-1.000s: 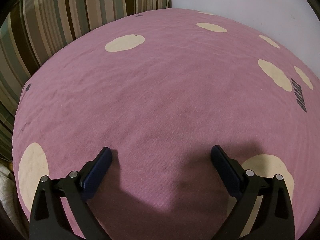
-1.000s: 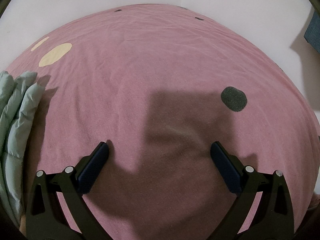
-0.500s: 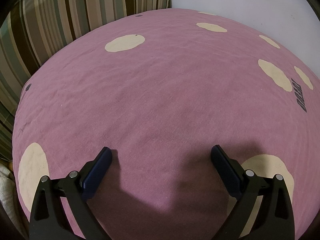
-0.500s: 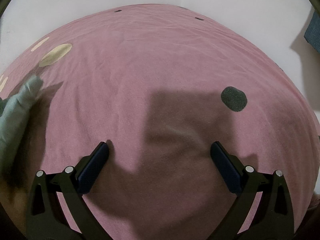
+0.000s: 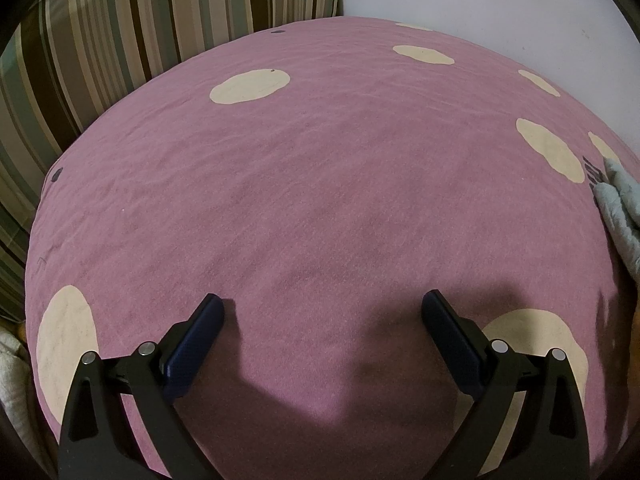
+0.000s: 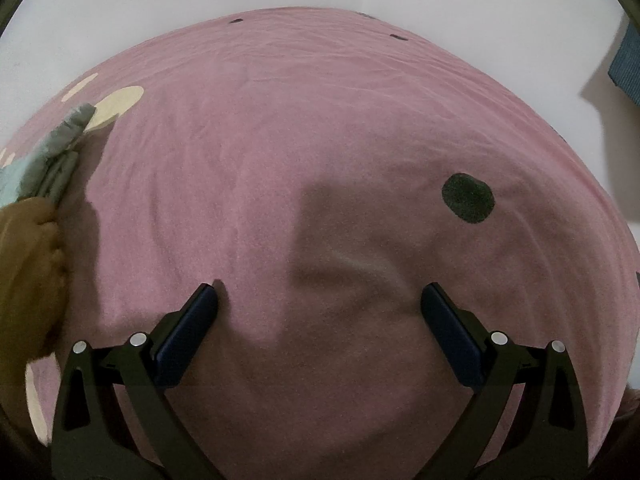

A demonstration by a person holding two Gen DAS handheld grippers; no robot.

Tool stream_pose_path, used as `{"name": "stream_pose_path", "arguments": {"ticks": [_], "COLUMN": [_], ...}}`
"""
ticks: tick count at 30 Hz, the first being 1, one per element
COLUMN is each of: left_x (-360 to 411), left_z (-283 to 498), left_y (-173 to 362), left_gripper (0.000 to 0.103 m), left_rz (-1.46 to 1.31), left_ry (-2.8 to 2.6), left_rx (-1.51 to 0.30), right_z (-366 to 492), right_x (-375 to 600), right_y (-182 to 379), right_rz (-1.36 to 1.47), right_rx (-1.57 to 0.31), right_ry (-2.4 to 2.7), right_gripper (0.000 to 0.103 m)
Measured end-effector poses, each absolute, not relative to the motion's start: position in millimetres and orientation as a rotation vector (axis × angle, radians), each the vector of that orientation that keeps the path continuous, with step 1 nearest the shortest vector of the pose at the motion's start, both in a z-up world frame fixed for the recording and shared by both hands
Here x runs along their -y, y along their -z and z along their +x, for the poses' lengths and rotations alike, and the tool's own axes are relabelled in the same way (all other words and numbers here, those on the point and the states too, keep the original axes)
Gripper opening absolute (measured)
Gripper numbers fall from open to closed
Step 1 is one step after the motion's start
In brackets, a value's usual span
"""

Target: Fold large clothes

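Now a hand (image 6: 30, 276) has lifted the puffy green coat (image 6: 60, 146) at the left edge, while both grippers (image 5: 322, 314) (image 6: 320, 306) stay wide open over the pink bed cover (image 6: 320, 140).

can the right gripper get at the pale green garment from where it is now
Probably not without moving. The right gripper is open over bare pink sheet, pointing ahead, while the pale green garment lies off to its left by a hand. Nothing blocks a sideways sweep across the sheet.
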State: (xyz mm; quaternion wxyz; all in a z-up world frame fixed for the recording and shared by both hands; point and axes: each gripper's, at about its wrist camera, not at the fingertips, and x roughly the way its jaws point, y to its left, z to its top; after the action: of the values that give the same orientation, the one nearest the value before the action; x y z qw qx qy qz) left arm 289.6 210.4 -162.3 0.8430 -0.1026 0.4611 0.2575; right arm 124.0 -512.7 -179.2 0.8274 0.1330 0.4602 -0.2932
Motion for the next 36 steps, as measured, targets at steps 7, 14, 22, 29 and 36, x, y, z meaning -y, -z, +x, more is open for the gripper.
{"name": "stream_pose_path", "arguments": {"ticks": [7,14,22,29,36], "left_x": [-211.4,-210.4,-211.6,-211.3,-211.8], "left_z": [288.7,289.4,289.4,289.4,287.4], "left_y": [163.1,163.9,164.5,164.8,164.8], "left_gripper": [0.099,0.099,0.099,0.099,0.099], "left_rz": [-0.225,-0.218,-0.222,-0.212,-0.210], "left_ry": [-0.540,-0.544,-0.542,-0.546,-0.547], "left_rx": [-0.973,-0.974,-0.975,-0.978,-0.977], "right_z": [123.8,124.2,122.8,124.0,124.3], "right_x": [513.5,512.6,512.1,512.5,512.5], "right_y": [179.7,178.9,180.2,180.7,179.8], "right_rz": [0.288,0.288,0.292,0.287,0.283], "right_rx": [-0.976,-0.976,-0.974,-0.980,-0.979], "right_ry": [0.620,0.620,0.619,0.621,0.622], "right_gripper": [0.101,0.101,0.101,0.101,0.101]}}
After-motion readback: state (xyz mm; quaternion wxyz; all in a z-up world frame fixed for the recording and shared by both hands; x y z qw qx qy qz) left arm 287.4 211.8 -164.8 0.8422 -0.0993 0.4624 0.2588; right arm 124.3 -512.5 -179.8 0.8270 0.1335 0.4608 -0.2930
